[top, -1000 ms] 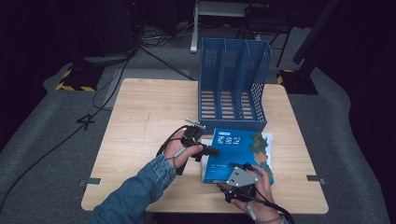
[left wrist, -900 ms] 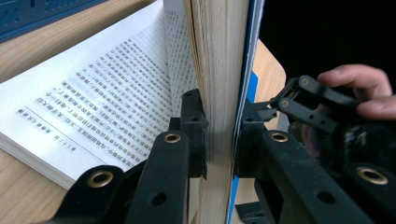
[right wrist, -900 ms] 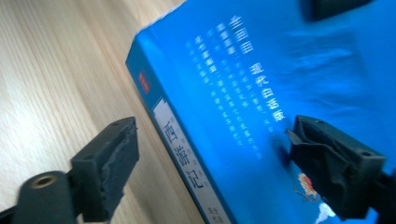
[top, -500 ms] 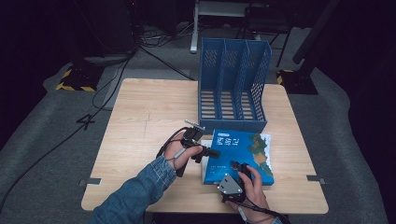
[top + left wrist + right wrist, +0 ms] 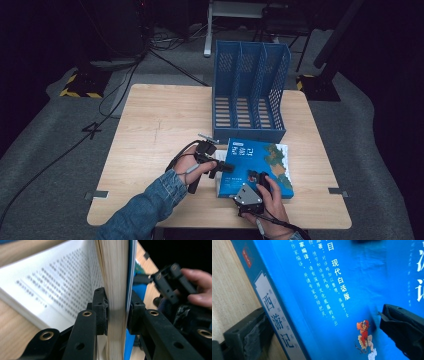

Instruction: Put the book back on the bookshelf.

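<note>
A blue-covered book (image 5: 260, 165) lies on the wooden table (image 5: 160, 125), near its front right. My left gripper (image 5: 222, 167) reaches in at the book's left edge. In the left gripper view it (image 5: 117, 310) is shut on a lifted bundle of pages (image 5: 115, 270) and the blue cover, and its jaws have just been easing open. A printed page (image 5: 50, 285) lies exposed beside it. My right gripper (image 5: 257, 176) sits at the book's near edge. Its jaws have just been opening and stand open (image 5: 323, 315), one beside the spine (image 5: 274, 312), one over the cover (image 5: 324, 277).
A blue three-slot file rack (image 5: 250, 95) stands upright at the back of the table, just behind the book. Bare wood extends to the left. Cables run across the dark floor beyond the table's far edge.
The right hand has turned and shifted slightly left along the book's near edge. The left hand has kept its place at the book's left edge.
</note>
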Tool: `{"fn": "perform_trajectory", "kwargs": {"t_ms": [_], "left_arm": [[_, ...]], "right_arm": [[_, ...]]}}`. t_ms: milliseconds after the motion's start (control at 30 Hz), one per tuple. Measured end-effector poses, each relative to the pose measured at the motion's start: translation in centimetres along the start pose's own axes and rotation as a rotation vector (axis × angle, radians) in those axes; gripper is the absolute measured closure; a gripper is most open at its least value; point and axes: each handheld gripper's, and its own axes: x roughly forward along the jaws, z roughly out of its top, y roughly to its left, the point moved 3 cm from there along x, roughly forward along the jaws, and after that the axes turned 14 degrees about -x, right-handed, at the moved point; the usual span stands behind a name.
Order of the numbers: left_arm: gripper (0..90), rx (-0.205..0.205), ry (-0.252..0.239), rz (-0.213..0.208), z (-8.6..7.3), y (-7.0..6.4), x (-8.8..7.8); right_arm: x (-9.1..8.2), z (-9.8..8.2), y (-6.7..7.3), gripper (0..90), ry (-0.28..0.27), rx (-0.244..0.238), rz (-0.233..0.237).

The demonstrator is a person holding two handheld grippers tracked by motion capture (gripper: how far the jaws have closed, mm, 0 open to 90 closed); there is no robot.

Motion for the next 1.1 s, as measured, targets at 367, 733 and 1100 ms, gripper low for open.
{"fn": "perform_trajectory", "kwargs": {"t_ms": [367,733,1100], "left_arm": [[65.9,-0.028,0.074,0.03,-1.8,0.1,1.0],[73.1,-0.115,0.086,-0.102,-1.9,-0.4,0.8],[75.7,-0.147,0.076,-0.154,-1.1,-0.7,0.3]], "right_arm": [[-0.1,0.0,0.4,0.5,-0.021,-0.03,-0.064],[0.9,-0.1,0.4,0.6,-0.095,0.003,-0.107],[1.0,0.7,0.1,0.0,-0.001,-0.183,-0.188]]}}
